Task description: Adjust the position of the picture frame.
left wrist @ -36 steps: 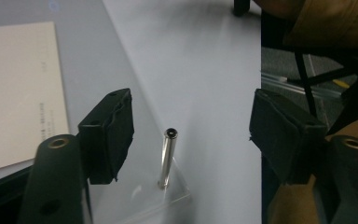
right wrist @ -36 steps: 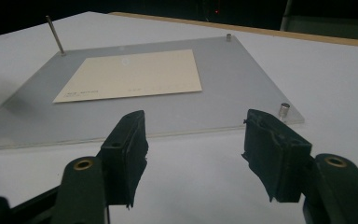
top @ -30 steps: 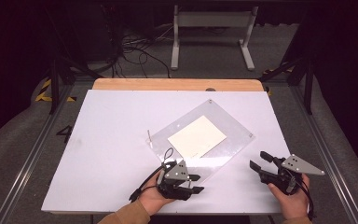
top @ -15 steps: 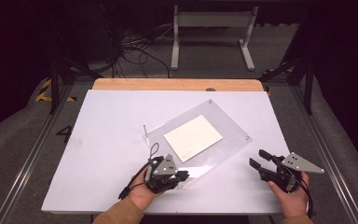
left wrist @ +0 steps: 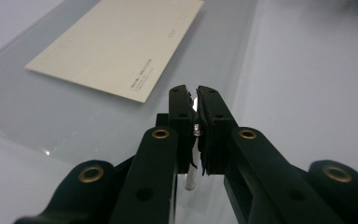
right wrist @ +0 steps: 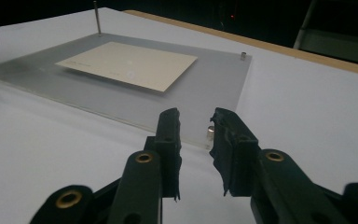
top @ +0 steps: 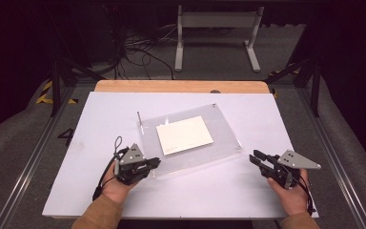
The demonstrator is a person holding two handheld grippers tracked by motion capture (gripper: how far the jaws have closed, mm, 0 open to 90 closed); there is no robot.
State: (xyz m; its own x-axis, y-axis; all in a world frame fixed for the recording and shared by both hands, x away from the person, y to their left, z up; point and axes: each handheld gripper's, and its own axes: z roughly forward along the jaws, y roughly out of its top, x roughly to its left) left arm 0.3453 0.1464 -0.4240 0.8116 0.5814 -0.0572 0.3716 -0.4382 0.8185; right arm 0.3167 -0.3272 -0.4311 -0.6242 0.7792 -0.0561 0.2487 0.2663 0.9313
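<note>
Left gripper clamps a metal pin at the clear plate's near corner (card lying atop); right gripper gapes beside another corner. Risk: pin slipping, plate skewing.

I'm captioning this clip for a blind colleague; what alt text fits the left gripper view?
The left gripper has its two black jaws shut on a thin metal pin at the edge of a clear acrylic plate. A cream card lies on the plate beyond.
</note>
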